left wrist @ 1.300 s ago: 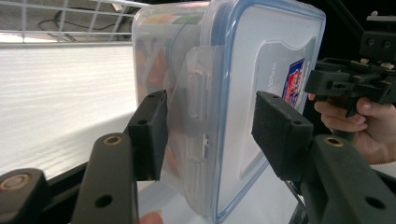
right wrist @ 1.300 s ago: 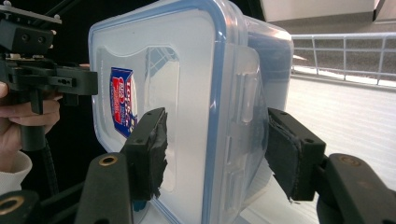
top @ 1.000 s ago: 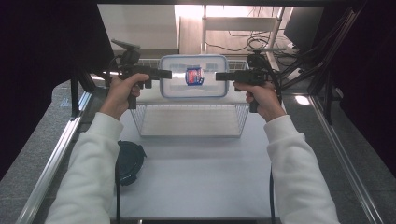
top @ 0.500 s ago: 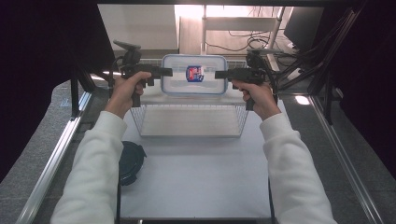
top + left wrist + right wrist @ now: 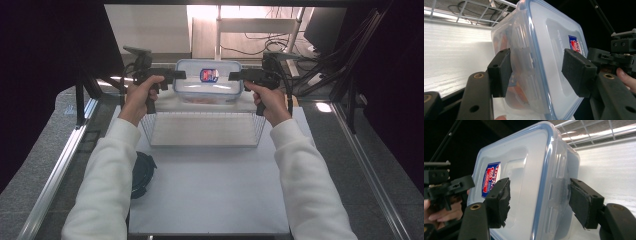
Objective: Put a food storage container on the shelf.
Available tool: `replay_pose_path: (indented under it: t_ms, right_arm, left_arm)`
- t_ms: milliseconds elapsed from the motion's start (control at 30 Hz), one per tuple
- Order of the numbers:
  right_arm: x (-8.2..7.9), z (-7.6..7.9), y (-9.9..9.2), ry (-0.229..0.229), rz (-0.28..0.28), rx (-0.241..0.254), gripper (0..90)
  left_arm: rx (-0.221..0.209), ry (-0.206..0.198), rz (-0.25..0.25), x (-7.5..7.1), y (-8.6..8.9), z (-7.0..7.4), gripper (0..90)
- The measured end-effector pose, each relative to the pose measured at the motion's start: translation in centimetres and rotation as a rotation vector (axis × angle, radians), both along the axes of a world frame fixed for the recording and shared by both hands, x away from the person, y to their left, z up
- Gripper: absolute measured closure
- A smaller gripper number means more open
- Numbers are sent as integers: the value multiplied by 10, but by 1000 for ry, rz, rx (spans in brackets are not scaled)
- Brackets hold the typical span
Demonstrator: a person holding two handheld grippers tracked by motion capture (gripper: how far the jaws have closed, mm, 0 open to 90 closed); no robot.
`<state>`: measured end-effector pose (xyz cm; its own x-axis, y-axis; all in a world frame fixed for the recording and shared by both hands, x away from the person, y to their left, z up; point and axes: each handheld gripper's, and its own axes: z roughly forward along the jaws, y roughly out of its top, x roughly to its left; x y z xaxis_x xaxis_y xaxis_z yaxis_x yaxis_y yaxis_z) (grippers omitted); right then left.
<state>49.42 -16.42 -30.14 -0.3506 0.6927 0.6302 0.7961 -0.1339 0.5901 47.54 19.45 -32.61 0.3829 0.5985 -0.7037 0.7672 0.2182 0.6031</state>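
Aloft: clear lidded container [image 5: 208,82] — above wire basket [image 5: 202,128].
Left gripper [image 5: 175,75]: pinching one end.
Right gripper [image 5: 235,76]: jaws astride the other end — seemingly clamped.
Contents: orange, indistinct.

clear box [image 5: 208,82] (blue-rimmed lid), red-blue label [image 5: 209,75], black tongs [image 5: 537,72]
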Motion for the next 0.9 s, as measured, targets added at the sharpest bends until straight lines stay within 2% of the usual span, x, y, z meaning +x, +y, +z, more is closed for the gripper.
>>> replay_pose_path:
  t_ms: [200,300,400,433,467,500,533,567,633,700,800,867,900]
  right_arm:
    - [6,-6,6,35,-61,34,345]
    - [9,-11,6,44,-78,50,350]
    - [10,-12,6,32,-80,57,347]
    - [10,-12,6,29,-82,64,342]
    - [10,-13,6,31,-85,72,318]
    - [9,-14,6,39,-90,105,263]
    - [9,-15,5,36,-90,132,248]
    - [8,-15,5,37,-93,140,231]
    - [2,-12,6,-10,-109,129,187]
    - [-8,-5,6,-73,-120,99,155]
    - [-20,3,5,-144,-112,56,132]
    - [-31,8,2,-218,-92,7,130]
    - [-34,10,0,-229,-77,-3,128]
  left_arm:
    - [-18,28,20,3,3,-6,383]
    - [-11,22,31,3,3,-7,374]
    - [-5,7,34,3,2,-8,366]
    - [5,3,34,2,0,-7,351]
    - [36,-7,43,1,-3,-6,314]
    - [63,-21,56,-1,-5,-5,268]
    - [77,-33,66,-3,-6,-3,238]
    - [96,-60,77,-6,-9,0,214]
    - [131,-105,79,-13,-13,6,173]
    - [166,-157,82,-24,-16,12,155]
    - [222,-217,92,-42,-18,18,157]
    - [270,-265,105,-58,-19,22,183]
    - [282,-283,96,-66,-19,22,193]
